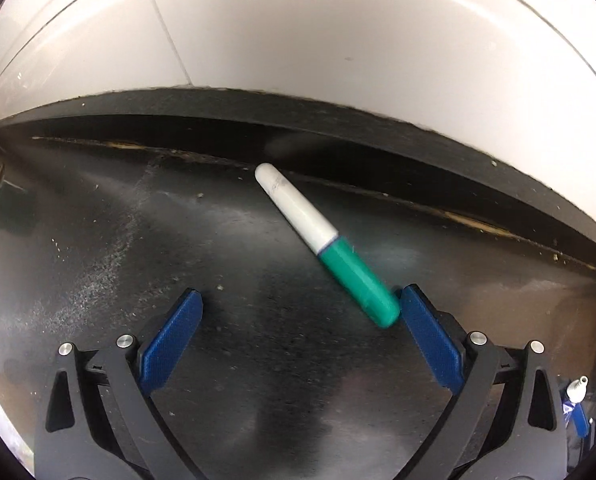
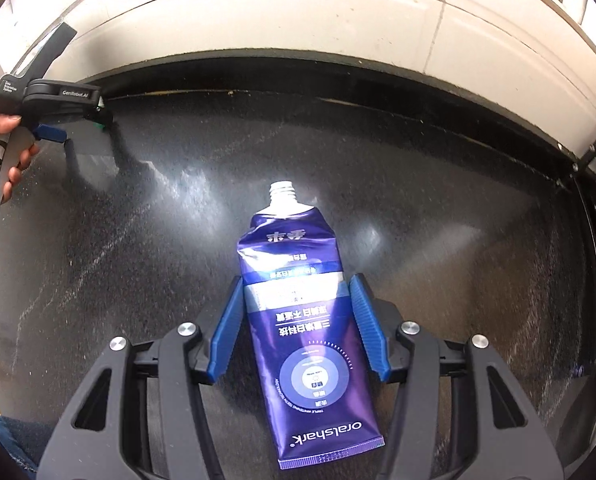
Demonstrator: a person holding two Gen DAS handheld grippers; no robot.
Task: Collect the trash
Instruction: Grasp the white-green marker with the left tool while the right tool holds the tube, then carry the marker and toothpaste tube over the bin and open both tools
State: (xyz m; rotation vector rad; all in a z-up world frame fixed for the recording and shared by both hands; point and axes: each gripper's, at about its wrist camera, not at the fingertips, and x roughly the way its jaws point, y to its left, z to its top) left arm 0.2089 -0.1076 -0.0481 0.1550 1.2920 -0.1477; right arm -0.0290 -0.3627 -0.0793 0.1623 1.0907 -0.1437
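A white marker with a green cap (image 1: 325,244) lies aslant on the dark countertop (image 1: 138,240). My left gripper (image 1: 299,304) is open; the marker's green end touches the tip of the right finger pad (image 1: 425,332), the rest lies ahead of the jaws. A purple toothpaste tube (image 2: 301,320) without a cap lies flat between my right gripper's (image 2: 298,292) open blue fingers; both pads stand close beside its edges. The left gripper also shows in the right wrist view (image 2: 58,120), far left, held by a hand.
A white tiled wall (image 1: 337,40) rises behind the counter's raised black back edge (image 1: 298,120). The toothpaste tube's nozzle shows at the lower right of the left wrist view (image 1: 577,388). The counter's right edge has a black rim (image 2: 593,240).
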